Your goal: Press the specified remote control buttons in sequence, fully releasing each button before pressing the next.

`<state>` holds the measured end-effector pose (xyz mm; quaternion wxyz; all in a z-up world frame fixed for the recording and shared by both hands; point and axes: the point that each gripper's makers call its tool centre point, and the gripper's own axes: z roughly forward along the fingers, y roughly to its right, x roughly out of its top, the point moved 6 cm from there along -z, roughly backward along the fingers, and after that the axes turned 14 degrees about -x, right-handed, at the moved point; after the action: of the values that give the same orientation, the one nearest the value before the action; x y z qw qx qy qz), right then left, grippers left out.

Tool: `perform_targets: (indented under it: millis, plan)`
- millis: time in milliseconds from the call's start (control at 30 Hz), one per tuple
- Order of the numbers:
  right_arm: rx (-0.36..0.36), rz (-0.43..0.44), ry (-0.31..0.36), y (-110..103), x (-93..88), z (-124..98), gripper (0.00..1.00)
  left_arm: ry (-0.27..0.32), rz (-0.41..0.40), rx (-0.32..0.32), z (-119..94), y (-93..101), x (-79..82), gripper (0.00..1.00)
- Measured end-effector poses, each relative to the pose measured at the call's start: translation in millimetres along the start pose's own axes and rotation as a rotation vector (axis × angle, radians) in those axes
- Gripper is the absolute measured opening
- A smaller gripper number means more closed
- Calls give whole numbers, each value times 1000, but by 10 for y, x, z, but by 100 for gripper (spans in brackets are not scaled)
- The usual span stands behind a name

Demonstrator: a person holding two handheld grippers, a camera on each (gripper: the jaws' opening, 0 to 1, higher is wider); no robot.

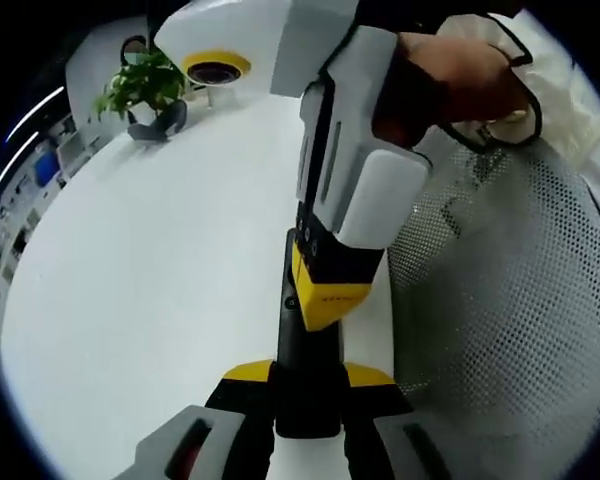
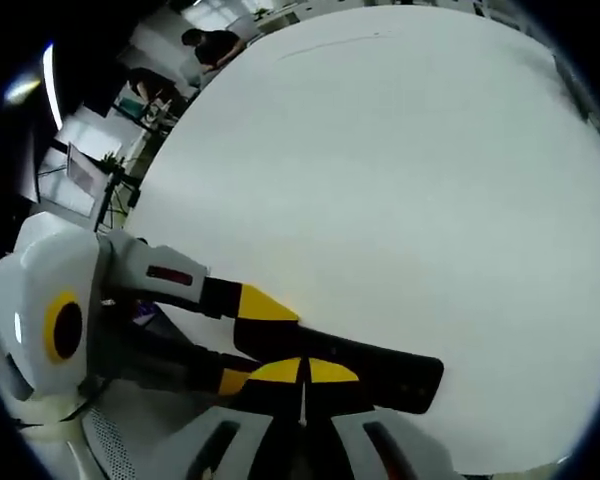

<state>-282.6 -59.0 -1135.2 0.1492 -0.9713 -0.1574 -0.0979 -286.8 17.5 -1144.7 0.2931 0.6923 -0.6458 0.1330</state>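
Note:
A black remote control [image 1: 305, 398] is clamped between my left gripper's [image 1: 307, 376] yellow-tipped jaws and runs away from them above the white table [image 1: 130, 300]. My right gripper [image 1: 325, 295], held by a gloved hand [image 1: 460, 85], comes down from the top right with its yellow and black tip on the remote's upper face. In the right gripper view, my right gripper [image 2: 303, 376] has its jaws shut together, tips against the remote [image 2: 385, 372]. The left gripper [image 2: 252, 343] enters from the left, holding the remote's end.
A potted plant [image 1: 145, 90] stands at the table's far edge. A white mesh chair back [image 1: 520, 310] lies to the right of the table. The broad white tabletop [image 2: 400, 180] stretches ahead, and a person [image 2: 215, 45] sits at desks beyond it.

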Motion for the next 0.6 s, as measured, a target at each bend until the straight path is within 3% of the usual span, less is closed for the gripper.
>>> perform_targets:
  millis: [600]
  plan:
    - [-5, 94, 20, 22, -10, 14, 0, 32, 9, -5, -4, 5, -15, 22]
